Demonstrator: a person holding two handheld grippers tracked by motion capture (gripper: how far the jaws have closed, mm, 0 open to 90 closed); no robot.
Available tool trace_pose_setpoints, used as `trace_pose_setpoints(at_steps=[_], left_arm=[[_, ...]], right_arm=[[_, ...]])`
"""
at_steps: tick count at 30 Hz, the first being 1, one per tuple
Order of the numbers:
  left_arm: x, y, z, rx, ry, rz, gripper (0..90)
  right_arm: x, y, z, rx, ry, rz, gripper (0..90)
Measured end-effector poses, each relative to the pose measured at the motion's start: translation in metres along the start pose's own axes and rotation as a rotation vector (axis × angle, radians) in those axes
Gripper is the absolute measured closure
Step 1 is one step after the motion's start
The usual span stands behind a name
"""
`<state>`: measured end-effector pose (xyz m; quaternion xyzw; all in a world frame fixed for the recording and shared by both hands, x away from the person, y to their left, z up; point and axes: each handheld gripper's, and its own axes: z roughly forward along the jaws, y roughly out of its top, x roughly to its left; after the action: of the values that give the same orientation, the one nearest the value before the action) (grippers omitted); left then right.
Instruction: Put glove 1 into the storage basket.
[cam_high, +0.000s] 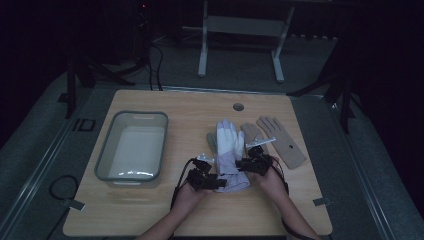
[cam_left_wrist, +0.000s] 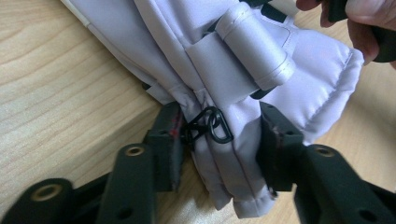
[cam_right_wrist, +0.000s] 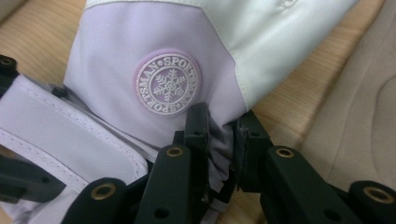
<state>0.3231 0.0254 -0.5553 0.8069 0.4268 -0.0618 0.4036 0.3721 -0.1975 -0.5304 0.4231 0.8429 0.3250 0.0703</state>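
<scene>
Lilac glove (cam_left_wrist: 243, 70) fingers cut off (upper edge), tan glove (cam_right_wrist: 355, 112) cropped

The room was dim, its far side nearly black. A light wooden table (cam_high: 150, 220) stood on grey carpeted floor (cam_high: 380, 165). Beyond it rose a white metal frame (cam_high: 240, 30) on two legs. Dark cables (cam_high: 155, 62) trailed across the floor behind the table.

A grey plastic tub (cam_high: 132, 146) stands on the left of the wooden table (cam_high: 190, 107). Two tan gloves (cam_high: 281, 141) lie flat on the right side, fingers pointing away.
</scene>
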Motion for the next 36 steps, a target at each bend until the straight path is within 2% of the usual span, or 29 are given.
trace_pose_setpoints(at_steps=[3,7,12,16,17,21,26,31,36], left_arm=[[-0.002,0.001,-0.001,0.001,0.009,0.005,66.3],[-0.002,0.001,-0.002,-0.012,0.008,0.004,71.1],[-0.004,0.005,-0.004,0.008,0.013,0.003,73.6],[-0.006,0.009,-0.008,0.030,0.030,0.025,74.6],[-0.006,0.011,-0.010,0.036,0.035,0.035,74.6],[-0.005,0.015,-0.017,0.046,0.037,0.036,74.9],[-0.005,0.022,-0.027,0.056,0.039,0.053,75.2],[-0.005,0.031,-0.042,0.069,0.037,0.074,75.2],[-0.008,0.040,-0.057,0.076,0.046,0.114,75.2]], right_arm=[[0.004,0.002,0.000,0.005,-0.025,-0.014,79.3],[0.005,0.001,-0.002,-0.010,-0.035,-0.003,79.6],[0.007,0.000,-0.005,-0.025,-0.052,-0.009,80.1],[0.010,0.001,-0.009,-0.030,-0.057,-0.011,80.7],[0.010,0.001,-0.010,-0.038,-0.052,-0.002,80.7],[0.012,0.004,-0.013,-0.061,-0.040,0.013,80.6],[0.019,0.011,-0.018,-0.077,-0.057,-0.004,80.6],[0.026,0.022,-0.026,-0.096,-0.054,-0.009,80.6],[0.031,0.030,-0.032,-0.107,-0.048,-0.008,80.6]])
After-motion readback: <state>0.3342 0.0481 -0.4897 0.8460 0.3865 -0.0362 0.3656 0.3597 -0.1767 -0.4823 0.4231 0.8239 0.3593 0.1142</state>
